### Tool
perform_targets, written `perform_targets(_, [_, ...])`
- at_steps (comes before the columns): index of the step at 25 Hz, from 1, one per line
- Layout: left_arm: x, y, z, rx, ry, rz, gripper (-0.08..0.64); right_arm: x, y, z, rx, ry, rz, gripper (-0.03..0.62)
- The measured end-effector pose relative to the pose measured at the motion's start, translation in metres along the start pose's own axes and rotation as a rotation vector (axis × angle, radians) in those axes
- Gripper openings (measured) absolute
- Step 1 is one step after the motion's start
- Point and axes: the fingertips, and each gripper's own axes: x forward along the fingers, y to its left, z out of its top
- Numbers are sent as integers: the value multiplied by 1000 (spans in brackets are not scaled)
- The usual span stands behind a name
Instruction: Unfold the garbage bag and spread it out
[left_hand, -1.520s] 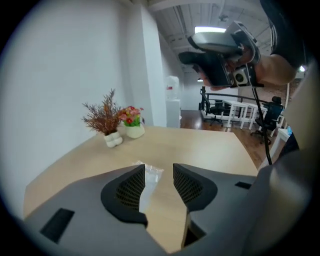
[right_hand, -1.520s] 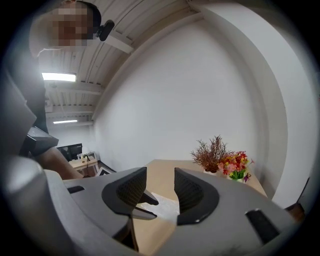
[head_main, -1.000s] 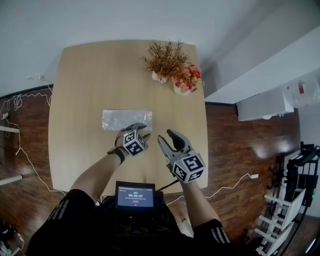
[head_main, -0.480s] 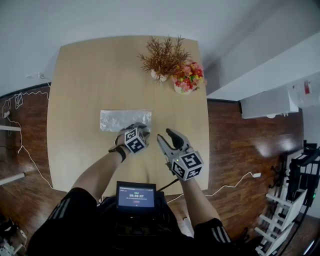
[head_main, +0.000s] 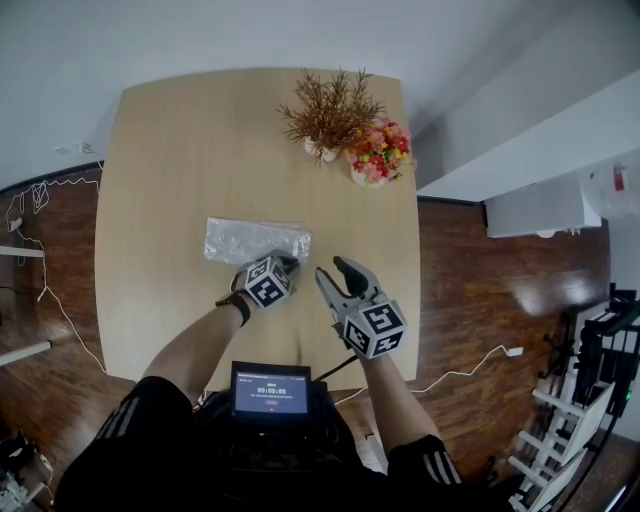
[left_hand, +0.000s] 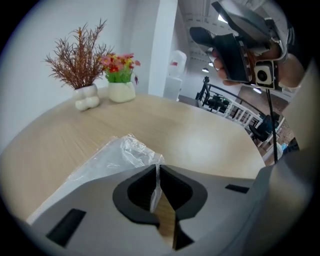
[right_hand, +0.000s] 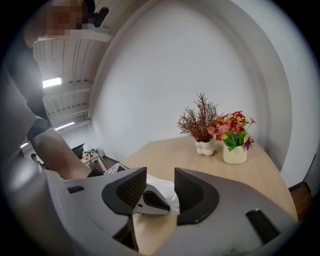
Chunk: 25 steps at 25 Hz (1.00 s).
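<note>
Bag (head_main: 257, 240) corner first, low in the left gripper view: left claw (left_hand: 158, 172) has just snapped closed on a sliver of film. It's a thin bite, so a tug could pull it free, or lift the whole folded packet with no layer parting. Right claw (head_main: 335, 272) hangs just right of it, jaws apart, empty. Bag lies mid-frame on table (head_main: 180, 160). Vases (head_main: 362, 176) at upper right risk a swipe once film spreads.
</note>
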Motion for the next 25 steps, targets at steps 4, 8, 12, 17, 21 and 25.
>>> perform_targets(4, [-3, -3, -1, -18, -6, -5, 0, 0, 0, -6, 2, 14, -3, 192])
perform_targets(8, [-14, -10, 9, -47, -74, -43, 0, -1, -3, -13, 7, 26, -6, 192])
perform_targets(12, [-30, -6, 21, -132, -216, -81, 0, 3, -4, -21, 10, 44, -9, 191])
perform_targets(17, [-57, -6, 32, -255, -365, -123, 0, 7, -4, -34, 16, 71, -10, 190])
perform_targets(21, [-75, -4, 38, -369, -453, -167, 5, 11, -7, -45, 14, 98, -13, 192])
perform_targets(25, [-90, 1, 42, -411, -511, -152, 4, 15, -10, -57, 4, 129, -15, 192])
